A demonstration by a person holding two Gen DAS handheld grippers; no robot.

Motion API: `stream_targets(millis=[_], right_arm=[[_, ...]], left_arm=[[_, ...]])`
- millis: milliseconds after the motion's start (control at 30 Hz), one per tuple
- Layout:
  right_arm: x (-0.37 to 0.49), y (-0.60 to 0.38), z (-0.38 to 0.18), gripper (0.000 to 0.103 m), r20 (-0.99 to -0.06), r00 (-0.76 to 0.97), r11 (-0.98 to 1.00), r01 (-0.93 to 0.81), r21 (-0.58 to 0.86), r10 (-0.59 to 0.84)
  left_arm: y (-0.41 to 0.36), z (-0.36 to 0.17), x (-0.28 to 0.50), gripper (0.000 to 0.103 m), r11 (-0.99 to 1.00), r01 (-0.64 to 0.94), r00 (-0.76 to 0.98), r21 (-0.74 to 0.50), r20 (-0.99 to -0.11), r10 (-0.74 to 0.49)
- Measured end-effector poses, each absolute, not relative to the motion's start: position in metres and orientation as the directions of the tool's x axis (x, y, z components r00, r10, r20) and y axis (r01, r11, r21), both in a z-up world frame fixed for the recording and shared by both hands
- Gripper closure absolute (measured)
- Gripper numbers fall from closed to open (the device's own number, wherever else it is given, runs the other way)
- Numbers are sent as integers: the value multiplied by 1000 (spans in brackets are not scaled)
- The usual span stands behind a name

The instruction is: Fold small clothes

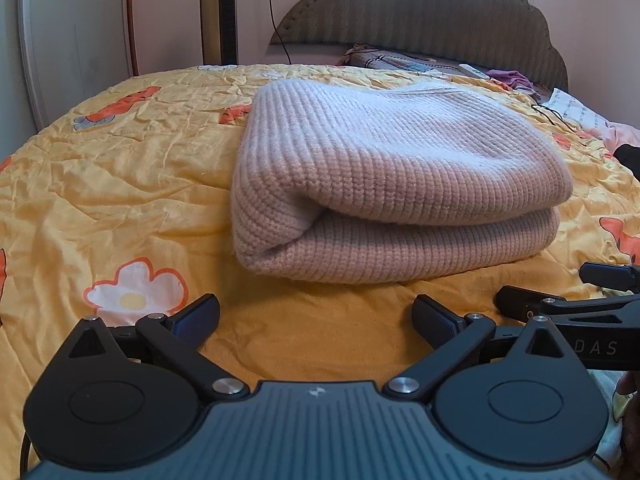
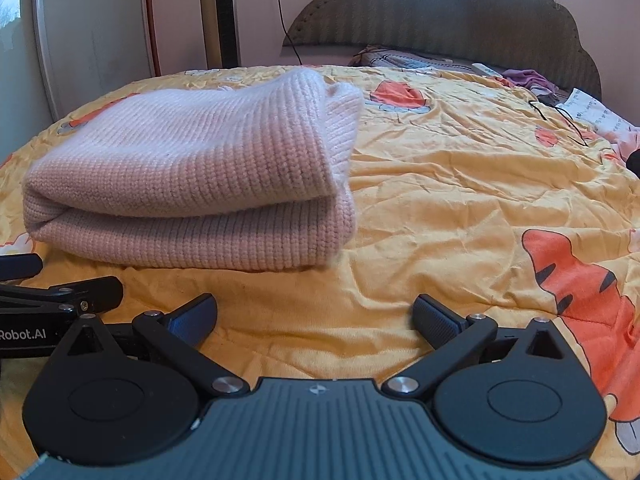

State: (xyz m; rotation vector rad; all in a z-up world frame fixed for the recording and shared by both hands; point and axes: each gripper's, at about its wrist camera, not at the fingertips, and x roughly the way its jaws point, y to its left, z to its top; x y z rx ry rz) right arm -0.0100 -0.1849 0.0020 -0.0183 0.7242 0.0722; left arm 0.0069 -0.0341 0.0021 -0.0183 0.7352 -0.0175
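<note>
My left gripper [image 1: 316,316] sits low with its two fingers spread wide apart and nothing between them. My right gripper [image 2: 316,316] is the same: low, level, fingers splayed wide, holding nothing. The two sit side by side, close together. In the left wrist view my right gripper [image 1: 560,300] pokes in at the right edge, its fingers parted; in the right wrist view my left gripper [image 2: 60,280] shows at the left edge, also parted. Both point forward.
</note>
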Motion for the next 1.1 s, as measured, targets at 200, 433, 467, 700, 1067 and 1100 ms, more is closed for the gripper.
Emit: stream_targets(millis=[200, 433, 467, 700, 1067, 1100], right_arm=[[-10, -184, 2, 1, -662, 747, 998, -70, 7, 57], [-9, -185, 1, 1, -662, 747, 997, -72, 10, 60], [-9, -185, 1, 1, -662, 747, 997, -72, 10, 61], [-9, -185, 2, 1, -661, 747, 997, -72, 12, 62], [-9, -185, 1, 1, -660, 749, 997, -69, 14, 61], [-9, -185, 1, 1, -660, 749, 997, -69, 14, 61]], left_arm=[[-34, 2, 7, 0, 1000, 7, 742, -23, -670, -21], [-34, 2, 7, 0, 1000, 8, 742, -23, -670, -21], [-34, 2, 7, 0, 1000, 8, 742, -23, -670, -21], [-34, 2, 8, 0, 1000, 7, 742, -22, -670, -20], [-34, 2, 8, 0, 1000, 3, 742, -21, -670, -16], [-34, 2, 8, 0, 1000, 3, 742, -21, -670, -16]])
